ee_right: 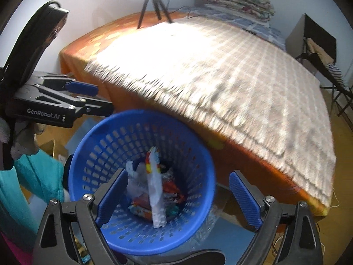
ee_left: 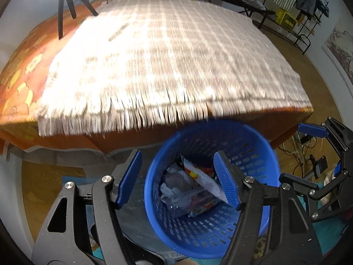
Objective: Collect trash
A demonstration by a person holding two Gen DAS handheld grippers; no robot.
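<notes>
Both tongs (left [ee_left: 178, 178], right [ee_right: 178, 198]) gape empty above the basket [ee_right: 92, 145], trash [ee_right: 154, 190] seemingly settled inside.

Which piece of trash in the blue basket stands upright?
The white wrapper with red-and-yellow print near its top; the crumpled plastic and colourful packets lie low around it.

Left gripper [ee_left: 178, 177]: black frame, blue ribbed pads, jaws apart, empty, pointing steeply down.
Right gripper [ee_right: 178, 195]: same build, jaws wide, empty, at the left one's 3 o'clock.
</notes>
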